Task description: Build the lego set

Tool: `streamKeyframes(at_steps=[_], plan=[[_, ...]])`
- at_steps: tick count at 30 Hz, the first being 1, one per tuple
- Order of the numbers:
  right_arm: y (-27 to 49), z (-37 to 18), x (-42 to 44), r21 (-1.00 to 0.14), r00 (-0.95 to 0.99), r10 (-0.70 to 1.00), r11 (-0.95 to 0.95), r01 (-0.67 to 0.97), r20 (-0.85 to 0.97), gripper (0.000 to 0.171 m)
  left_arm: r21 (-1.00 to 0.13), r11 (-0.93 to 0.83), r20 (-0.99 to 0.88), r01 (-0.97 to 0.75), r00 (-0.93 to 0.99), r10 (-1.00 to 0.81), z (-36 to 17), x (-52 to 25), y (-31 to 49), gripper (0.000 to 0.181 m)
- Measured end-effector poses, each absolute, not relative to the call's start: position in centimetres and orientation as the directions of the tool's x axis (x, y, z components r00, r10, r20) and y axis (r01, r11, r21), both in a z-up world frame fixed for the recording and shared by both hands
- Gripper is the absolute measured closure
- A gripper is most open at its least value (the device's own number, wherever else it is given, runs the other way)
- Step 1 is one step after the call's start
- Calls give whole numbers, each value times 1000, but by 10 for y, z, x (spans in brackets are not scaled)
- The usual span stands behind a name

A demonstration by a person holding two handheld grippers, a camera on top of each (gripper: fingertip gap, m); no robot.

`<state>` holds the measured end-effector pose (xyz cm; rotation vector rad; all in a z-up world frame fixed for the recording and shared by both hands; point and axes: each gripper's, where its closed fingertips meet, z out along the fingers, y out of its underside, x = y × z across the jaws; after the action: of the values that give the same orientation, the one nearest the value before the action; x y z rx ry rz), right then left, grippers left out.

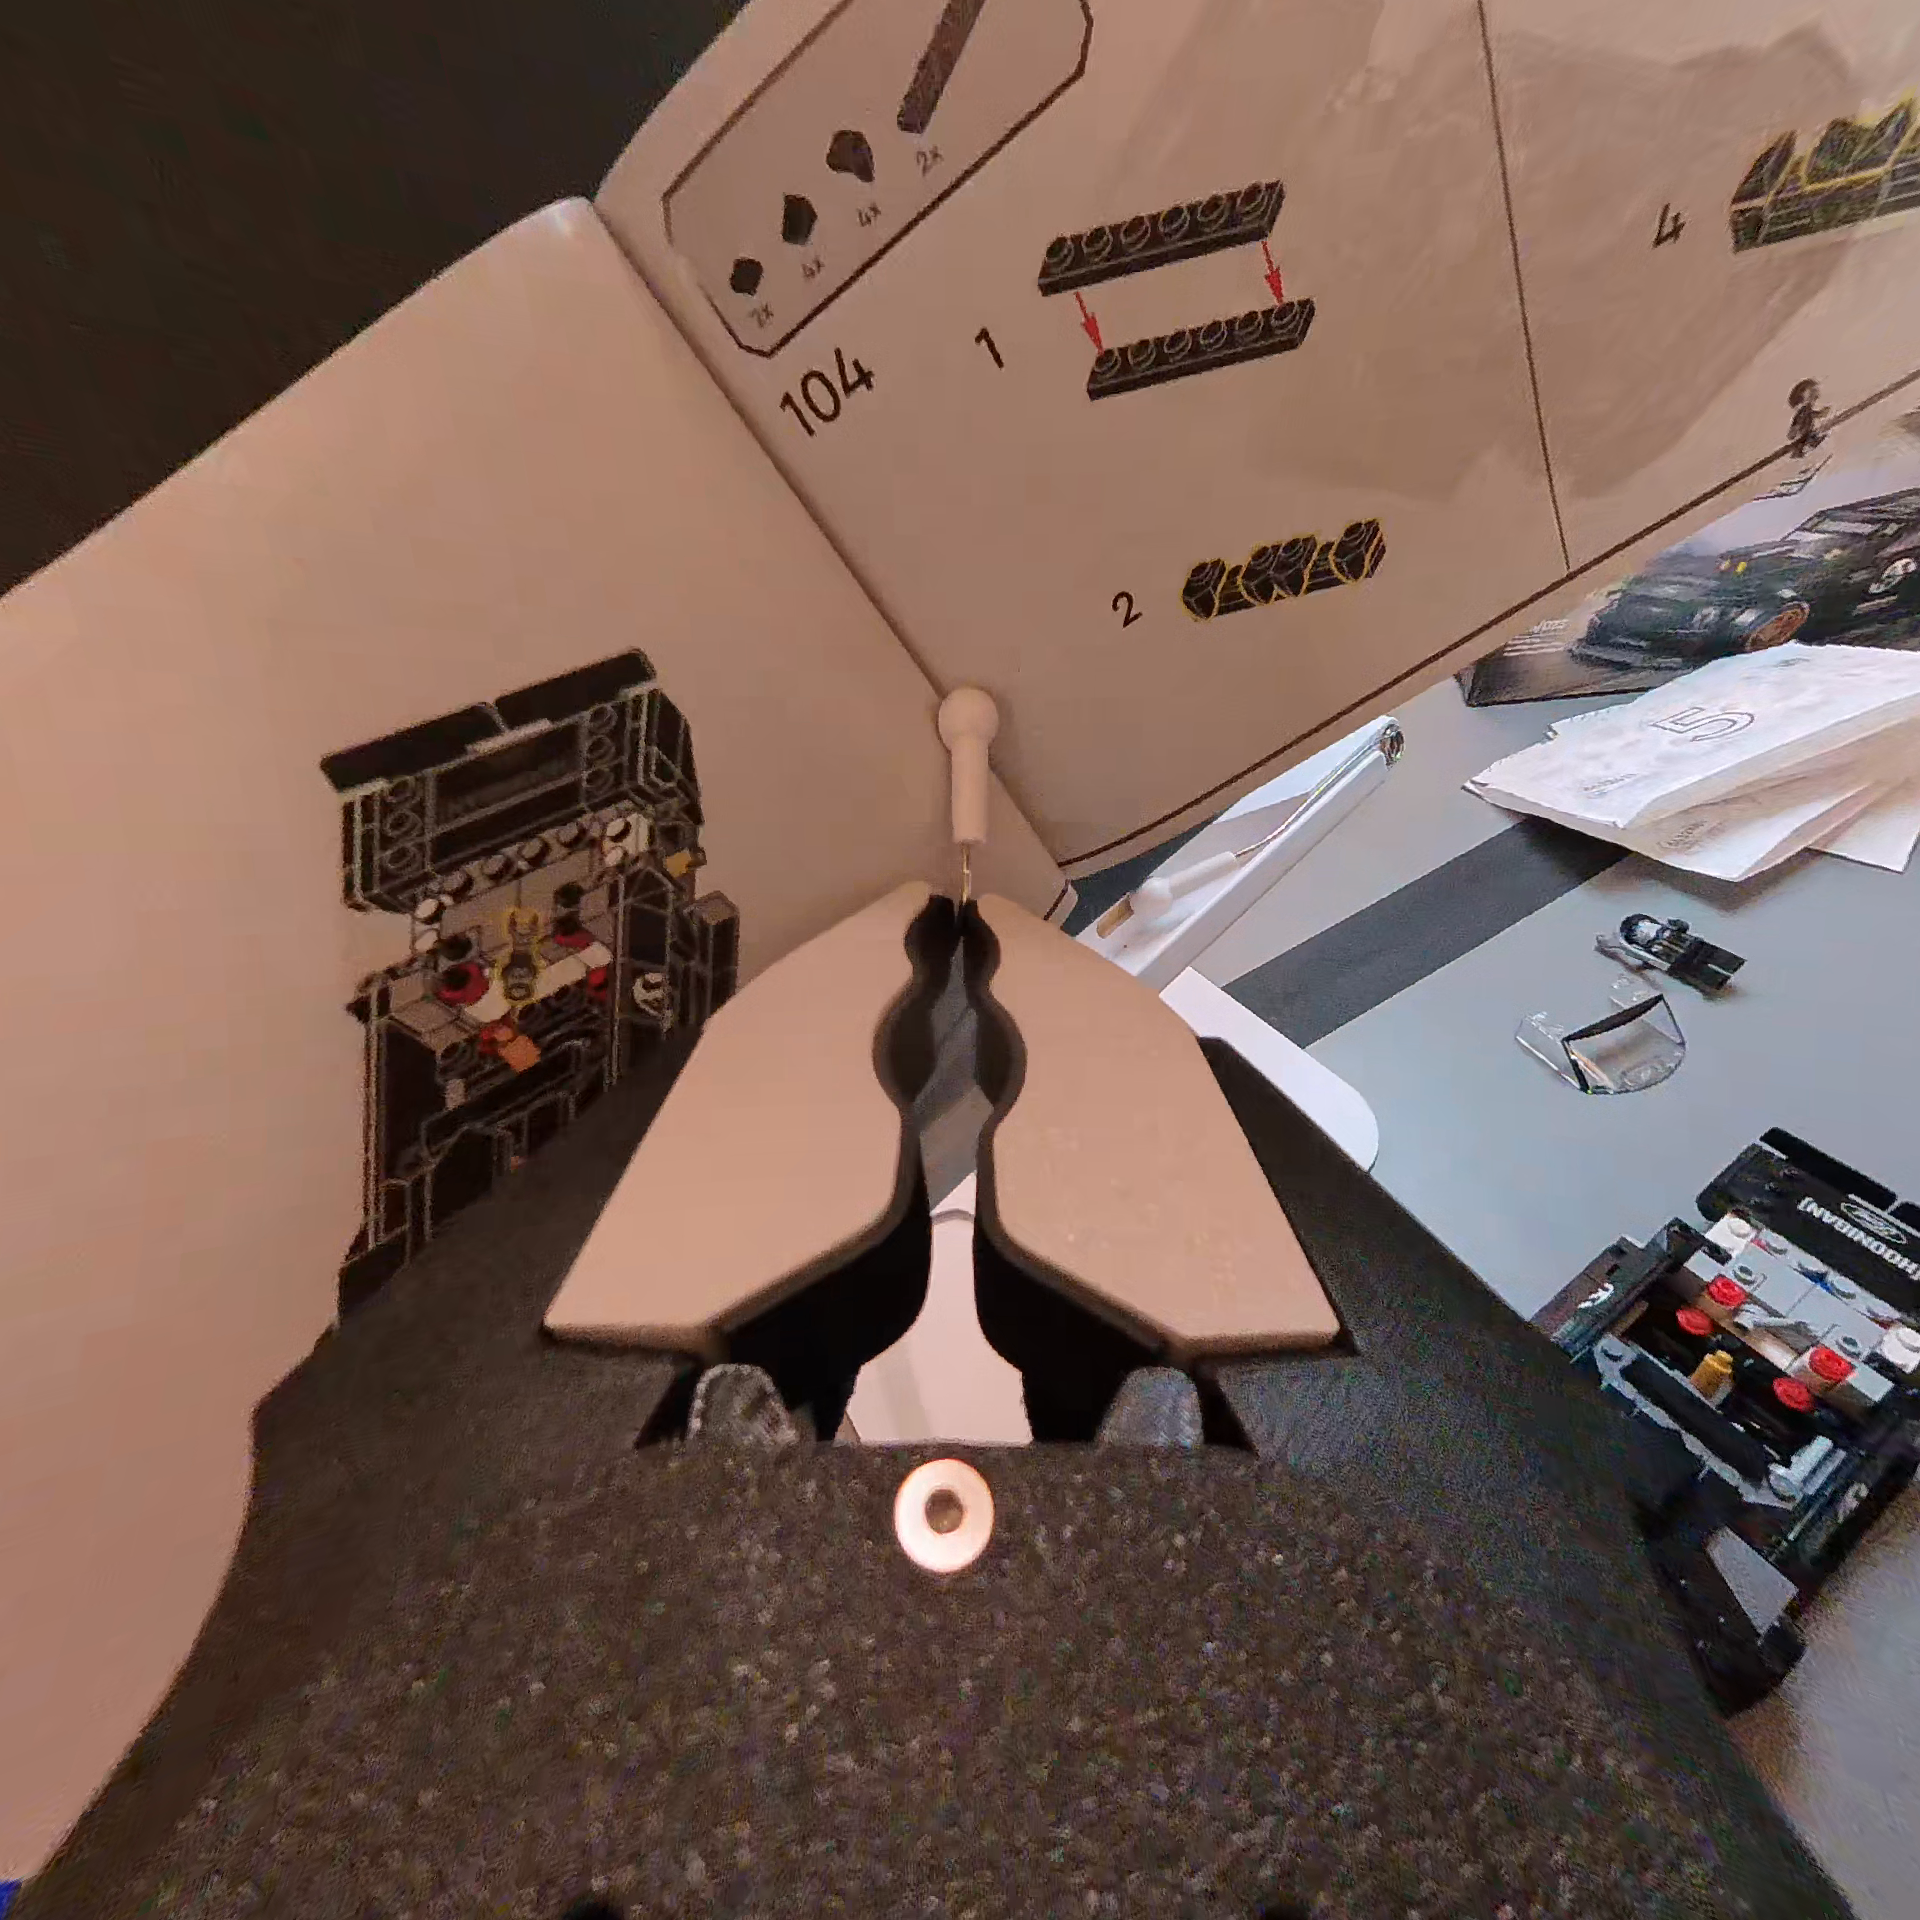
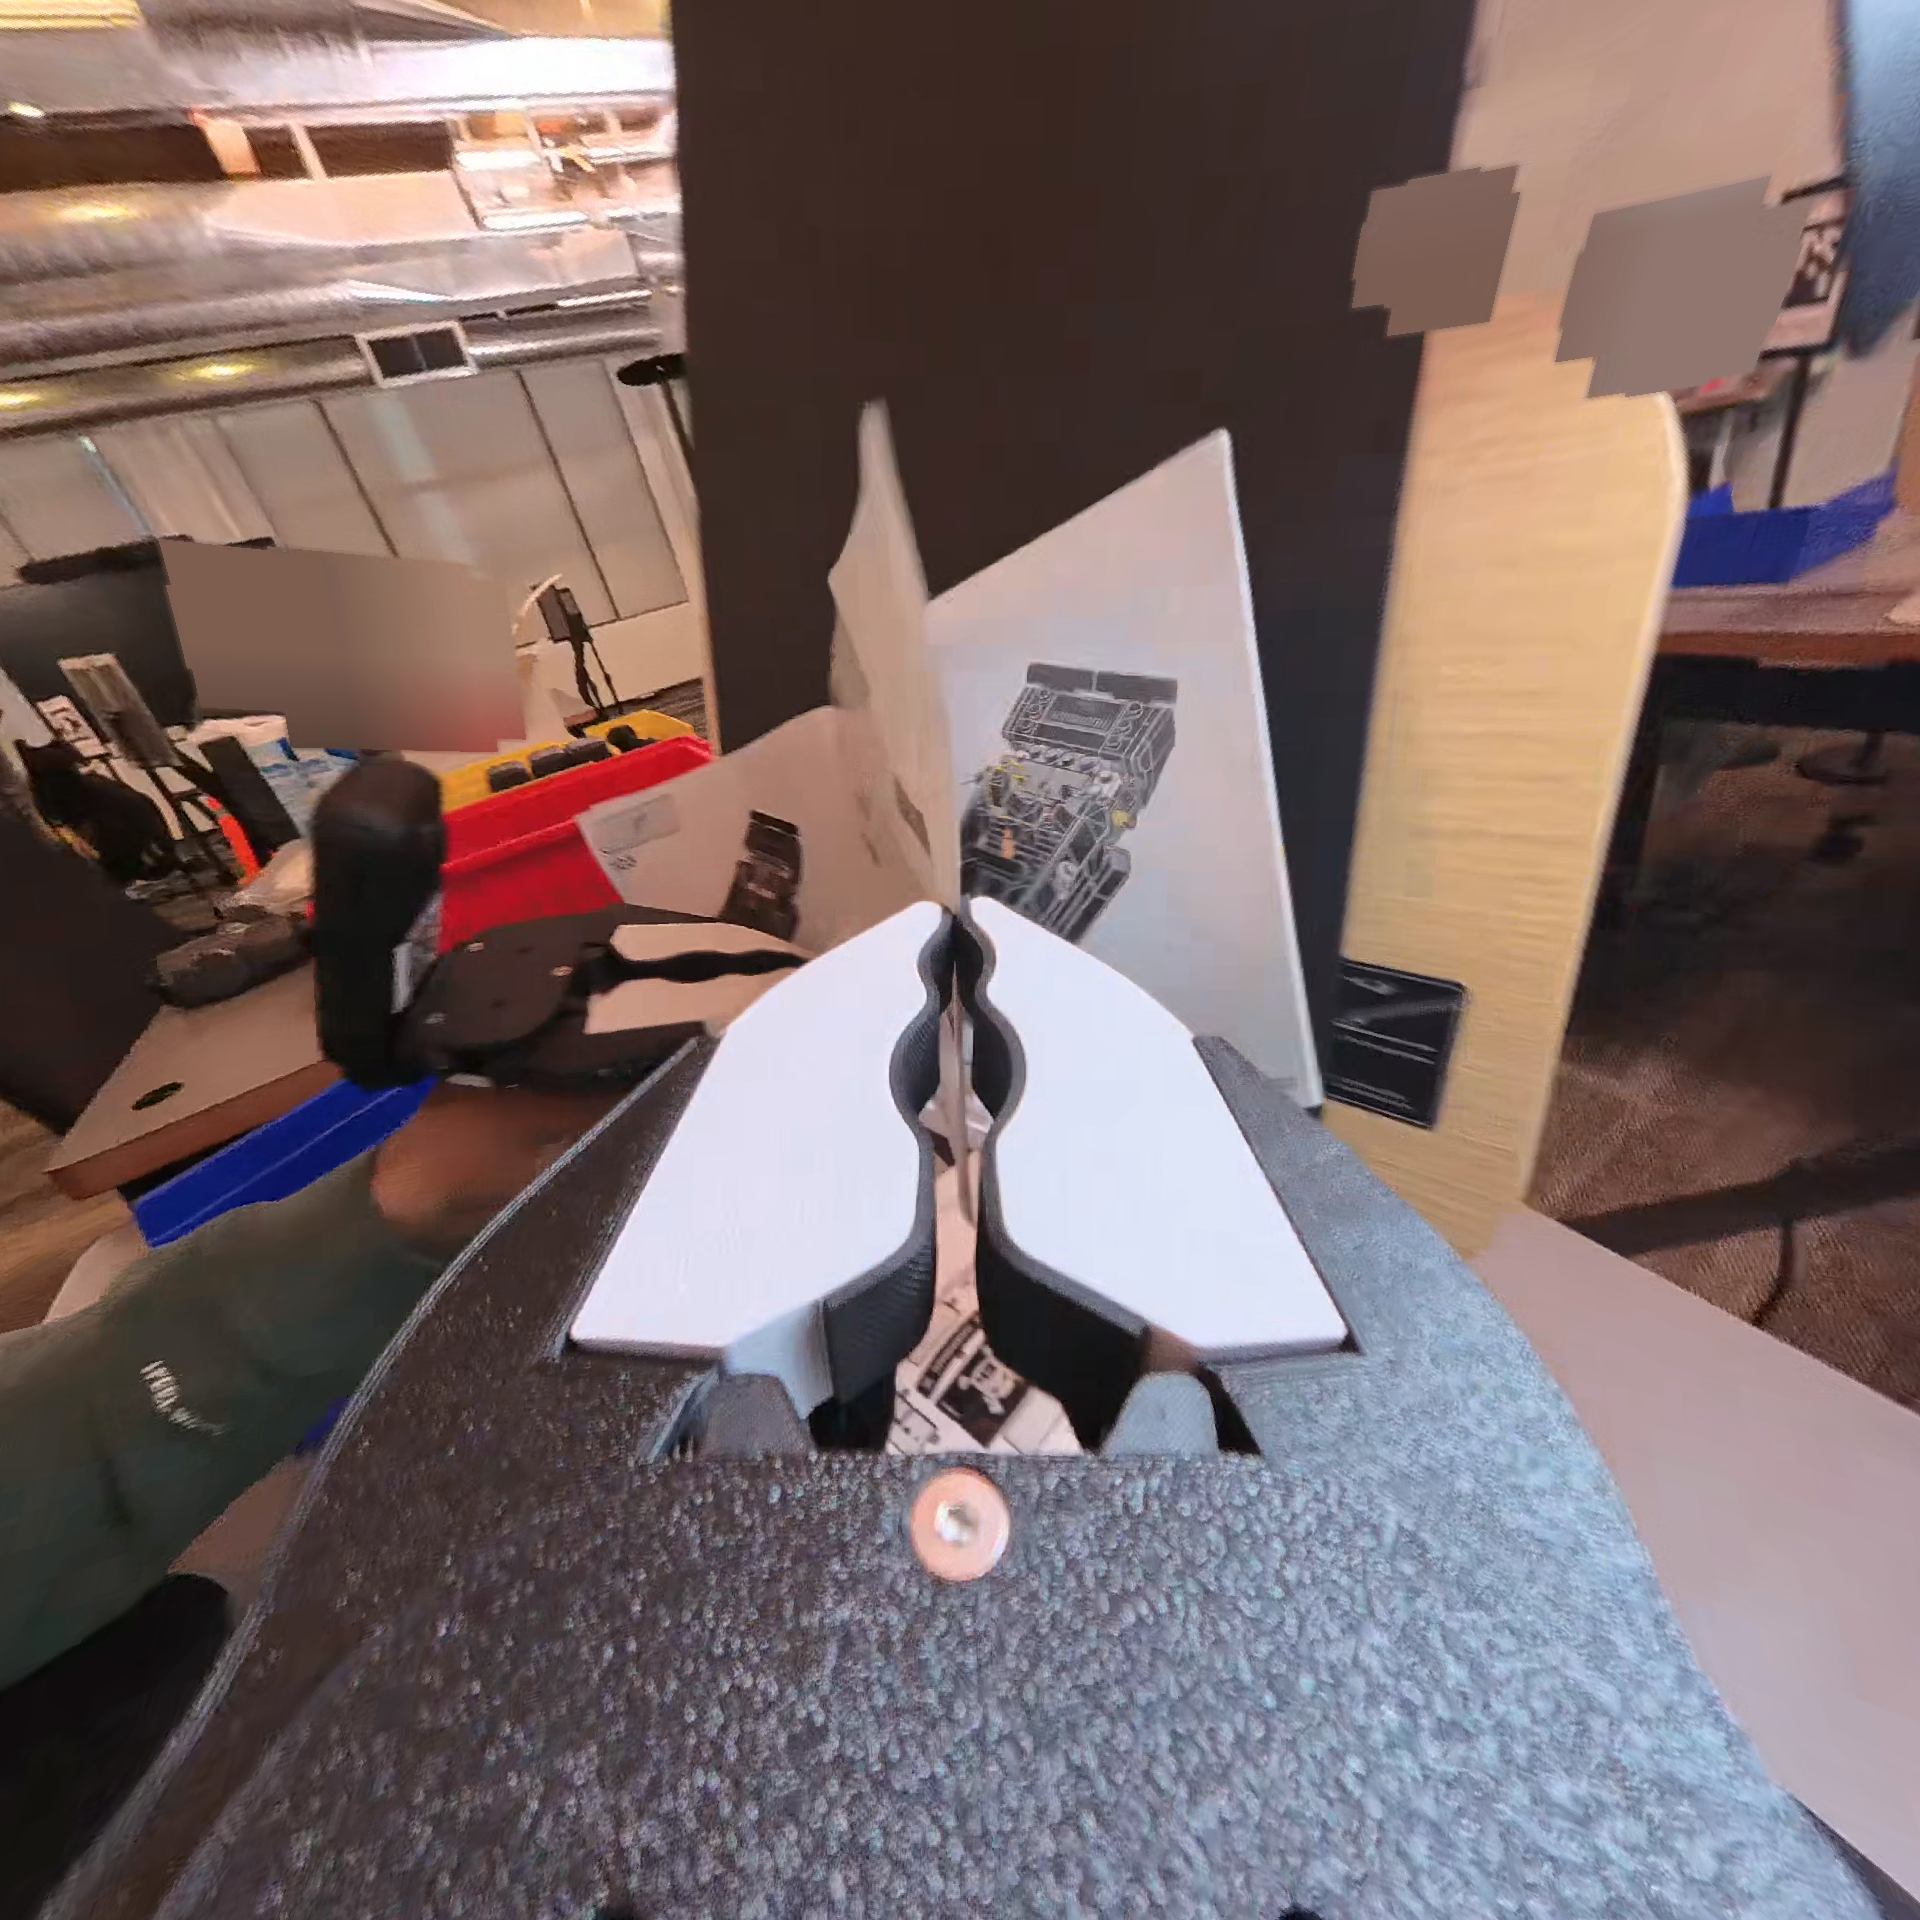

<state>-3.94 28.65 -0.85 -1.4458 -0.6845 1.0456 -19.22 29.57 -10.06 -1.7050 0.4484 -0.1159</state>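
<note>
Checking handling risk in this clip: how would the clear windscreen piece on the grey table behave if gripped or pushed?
The clear windscreen piece looks like thin, curved, glossy plastic, so it would probably be light and slip between fingers. It lies loose on the smooth grey table, so a push would likely make it slide or rock.

One instruction booklet (image 1: 1195, 436), one part-built car (image 1: 1766, 1382), one windscreen piece (image 1: 1605, 1034), two grippers (image 1: 956, 920)

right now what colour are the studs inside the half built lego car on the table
Red, on the mostly black lego car, with one small gold piece beside them. The left wrist view shows it best.
</note>
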Motion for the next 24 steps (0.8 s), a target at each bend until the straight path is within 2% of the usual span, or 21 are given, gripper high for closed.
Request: streamKeyframes(at_steps=[8,13,16,19,24], plan=[[359,-41,16,-943,508,795,-261,-204,-330,171,-961,-99,-215,-257,925,-315,-97,-198,293,179],[362,-48,32,-965,584,768,-209,-158,-262,171,-978,-107,-137,-176,944,-301,-95,-204,295,180],[335,-40,6,-990,557,819,-137,-47,-139,171,-979,-103,-137,-174,945,-298,-96,-203,298,179],[294,-43,-51,-990,424,905,-94,106,-41,171,-981,-99,-134,-169,946,-295,-95,-203,298,180],[260,-55,-144,-978,265,964,-29,205,27,171,-987,-74,-115,-141,954,-278,-91,-211,295,179]])
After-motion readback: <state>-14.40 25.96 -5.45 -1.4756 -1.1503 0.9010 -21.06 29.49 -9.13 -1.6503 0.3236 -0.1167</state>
